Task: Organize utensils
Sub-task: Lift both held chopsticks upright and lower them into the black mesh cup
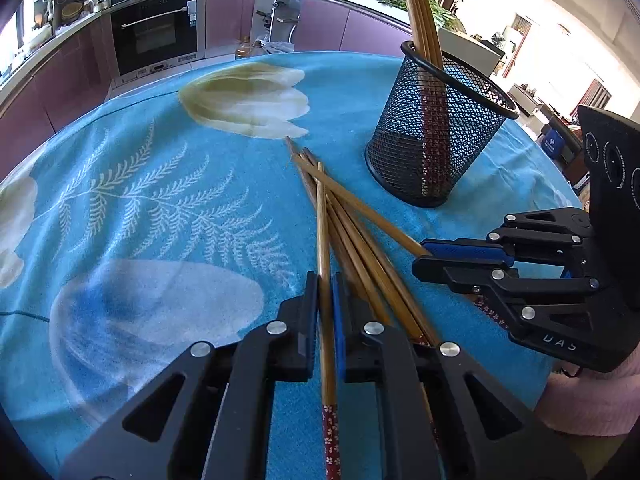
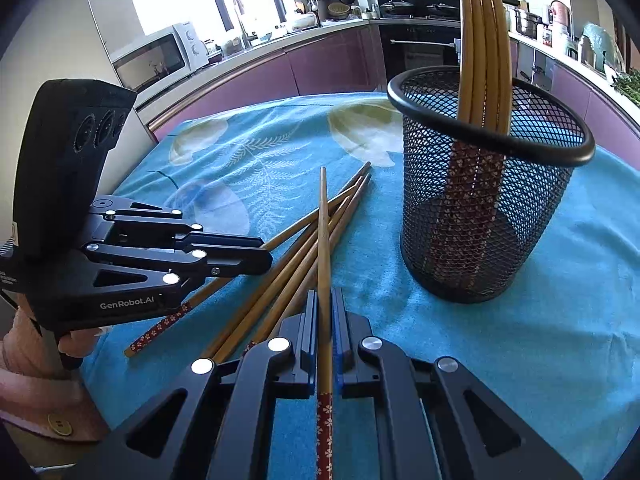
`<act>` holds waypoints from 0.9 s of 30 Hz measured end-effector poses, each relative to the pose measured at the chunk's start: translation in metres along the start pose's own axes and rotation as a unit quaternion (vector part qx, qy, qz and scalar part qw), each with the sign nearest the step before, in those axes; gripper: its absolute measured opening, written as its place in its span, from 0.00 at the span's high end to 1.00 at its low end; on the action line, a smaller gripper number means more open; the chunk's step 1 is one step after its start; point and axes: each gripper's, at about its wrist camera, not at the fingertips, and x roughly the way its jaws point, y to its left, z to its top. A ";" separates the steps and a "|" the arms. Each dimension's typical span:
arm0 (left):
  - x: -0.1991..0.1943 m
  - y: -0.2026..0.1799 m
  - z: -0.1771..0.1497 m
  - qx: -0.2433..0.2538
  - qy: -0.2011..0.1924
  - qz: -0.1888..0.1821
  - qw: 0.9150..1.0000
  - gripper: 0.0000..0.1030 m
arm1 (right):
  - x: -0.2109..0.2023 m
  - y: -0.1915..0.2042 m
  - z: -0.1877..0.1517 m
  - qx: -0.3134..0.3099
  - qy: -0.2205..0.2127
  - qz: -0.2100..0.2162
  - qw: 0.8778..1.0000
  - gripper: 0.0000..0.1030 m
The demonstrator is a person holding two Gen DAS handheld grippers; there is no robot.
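Several bamboo chopsticks (image 1: 360,236) with red flowered ends lie in a loose pile on the blue cloth; the pile also shows in the right wrist view (image 2: 280,276). My left gripper (image 1: 326,284) is shut on one chopstick (image 1: 322,240) of the pile. My right gripper (image 2: 325,300) is shut on another chopstick (image 2: 324,232); it shows from the side in the left wrist view (image 1: 424,258). The left gripper shows at the left of the right wrist view (image 2: 264,254). A black mesh cup (image 1: 436,136) stands upright behind the pile, with several chopsticks (image 2: 484,48) standing in it.
The table wears a blue cloth with white flower print (image 1: 160,208). Its edge falls off to the right of the mesh cup (image 2: 492,184). Purple kitchen cabinets and a black oven (image 1: 156,32) stand behind the table. A white microwave (image 2: 156,56) sits on the counter.
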 end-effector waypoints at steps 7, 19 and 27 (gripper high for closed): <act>-0.002 -0.006 -0.002 0.003 -0.007 0.019 1.000 0.93 | -0.014 0.002 0.000 -0.008 -0.018 -0.002 1.000 0.94; -0.057 -0.005 0.006 -0.008 -0.069 -0.014 0.997 0.93 | -0.067 0.002 0.010 -0.012 -0.091 -0.003 0.996 0.94; -0.105 -0.013 0.014 0.000 -0.127 -0.046 0.991 0.93 | -0.096 -0.004 0.019 -0.011 -0.133 -0.017 0.991 0.94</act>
